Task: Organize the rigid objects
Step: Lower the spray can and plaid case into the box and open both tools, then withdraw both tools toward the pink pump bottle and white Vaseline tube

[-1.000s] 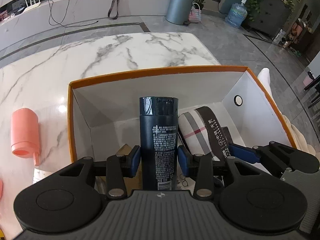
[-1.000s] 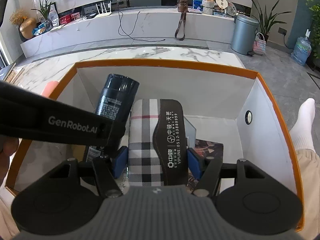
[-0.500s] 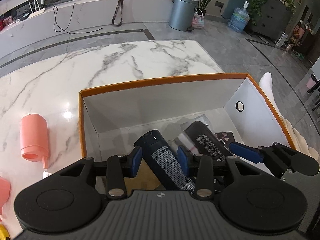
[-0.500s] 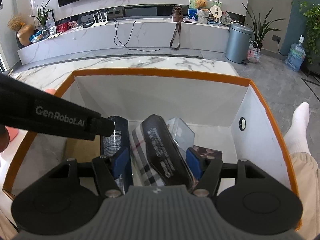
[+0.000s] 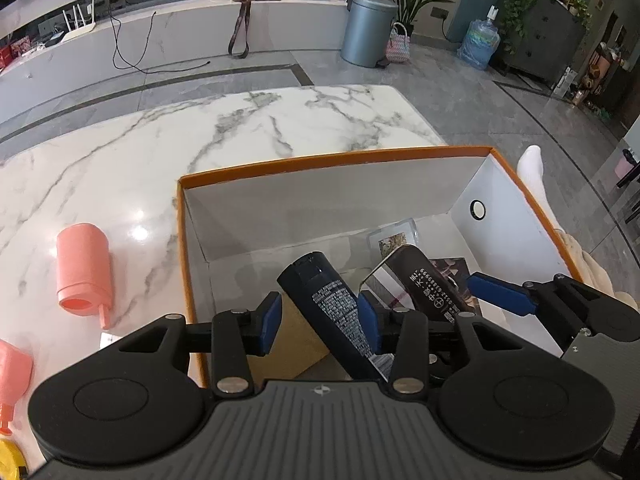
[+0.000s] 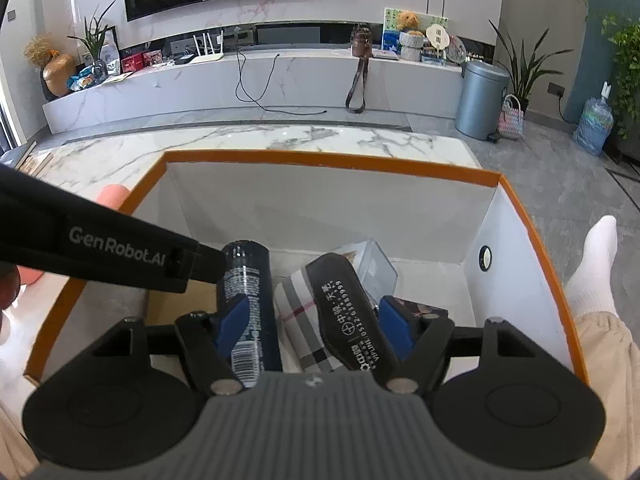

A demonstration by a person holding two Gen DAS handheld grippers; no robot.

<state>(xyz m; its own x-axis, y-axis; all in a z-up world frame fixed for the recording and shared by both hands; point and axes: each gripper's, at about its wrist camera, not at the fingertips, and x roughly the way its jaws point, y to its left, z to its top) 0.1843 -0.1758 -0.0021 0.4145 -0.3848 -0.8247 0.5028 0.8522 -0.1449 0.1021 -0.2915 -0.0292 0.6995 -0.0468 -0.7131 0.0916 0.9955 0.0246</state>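
- Still out on the marble table (image 5: 120, 160), at about nine o'clock from the box (image 5: 332, 158): a pink cup (image 5: 82, 270) lying on its side — by my judgement, not yet sorted.
- Left gripper (image 5: 318, 318): jaws have just been opening; the dark bottle (image 5: 332, 304) lies tilted between them, left pad clear of it. A second ago it stood upright in a firm grip.
- Right gripper (image 6: 312, 326): jaws also just widening around the plaid case (image 6: 316, 320), pads apparently off it — earlier it was raised; now it rests in the box beside the bottle, toward three o'clock.
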